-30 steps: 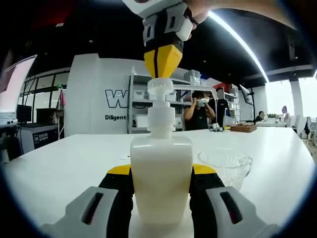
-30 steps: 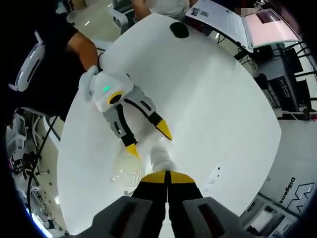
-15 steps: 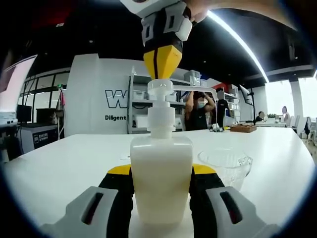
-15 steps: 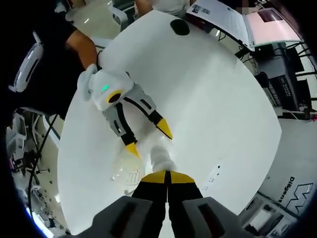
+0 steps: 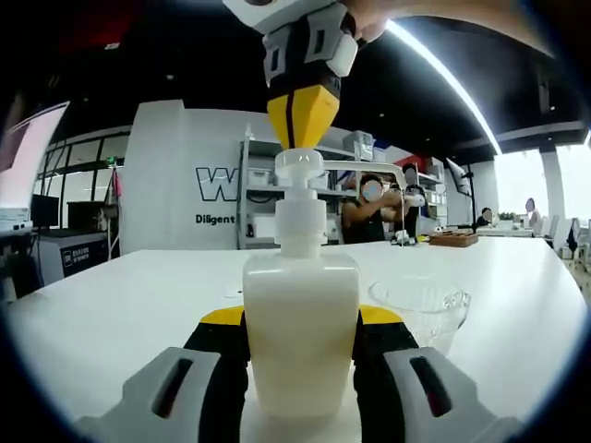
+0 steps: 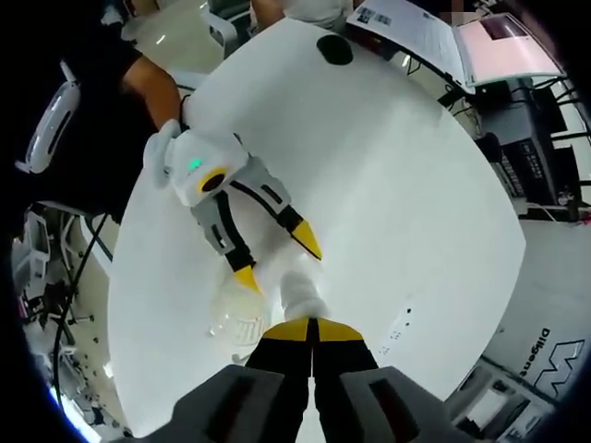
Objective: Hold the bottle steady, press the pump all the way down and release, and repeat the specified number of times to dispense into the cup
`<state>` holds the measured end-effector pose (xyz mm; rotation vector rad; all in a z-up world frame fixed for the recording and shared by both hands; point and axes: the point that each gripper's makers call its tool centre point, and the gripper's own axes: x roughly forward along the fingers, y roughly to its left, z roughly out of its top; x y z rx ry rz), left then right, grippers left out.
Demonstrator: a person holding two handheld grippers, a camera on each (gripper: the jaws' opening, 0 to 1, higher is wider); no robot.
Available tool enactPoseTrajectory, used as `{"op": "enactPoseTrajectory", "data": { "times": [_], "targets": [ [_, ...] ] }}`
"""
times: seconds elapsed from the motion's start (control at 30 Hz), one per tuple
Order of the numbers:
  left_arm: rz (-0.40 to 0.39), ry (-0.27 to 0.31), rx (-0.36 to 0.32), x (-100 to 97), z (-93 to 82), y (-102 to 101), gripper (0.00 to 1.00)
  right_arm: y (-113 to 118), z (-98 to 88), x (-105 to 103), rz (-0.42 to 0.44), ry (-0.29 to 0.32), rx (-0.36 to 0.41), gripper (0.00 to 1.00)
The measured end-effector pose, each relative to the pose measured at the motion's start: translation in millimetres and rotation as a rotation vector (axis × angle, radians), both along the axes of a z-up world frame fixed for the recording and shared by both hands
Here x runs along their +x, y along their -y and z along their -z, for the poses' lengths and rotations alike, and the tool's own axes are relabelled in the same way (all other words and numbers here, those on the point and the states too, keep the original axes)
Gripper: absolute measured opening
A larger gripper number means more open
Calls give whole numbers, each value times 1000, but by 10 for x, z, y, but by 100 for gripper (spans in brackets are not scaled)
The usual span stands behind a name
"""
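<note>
I hold the bottle and touch its pump.
My left hand-held gripper (image 5: 300, 346) grips the bottle (image 5: 300, 328) on the white bench (image 5: 111, 295); my right hand-held gripper (image 5: 302, 138), jaws closed together, rests on the pump (image 5: 300, 166); the cup (image 5: 420, 309) stands just beside.

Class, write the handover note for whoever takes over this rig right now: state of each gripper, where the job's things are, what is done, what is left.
Left gripper: jaws clamped on the sides of the white bottle, upright on the white table.
Right gripper: shut, tip resting on the pump head from above.
Clear cup: beside the bottle, under the spout; contents cannot be told.
Done: bottle steadied, presser in place.
Left: press fully, release, repeat; count so far unknown.
</note>
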<state>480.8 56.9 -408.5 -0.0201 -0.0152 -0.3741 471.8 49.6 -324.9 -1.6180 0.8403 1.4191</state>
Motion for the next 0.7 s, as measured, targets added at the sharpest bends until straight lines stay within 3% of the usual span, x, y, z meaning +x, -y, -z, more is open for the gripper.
{"op": "enactPoseTrajectory", "data": {
  "times": [0.43, 0.7],
  "targets": [
    [-1, 2, -3, -29, -3, 0, 41, 2, -5, 13, 32, -17, 61, 0],
    [-1, 2, -5, -50, -3, -2, 41, -13, 1, 5, 19, -3, 41, 0]
  ]
}}
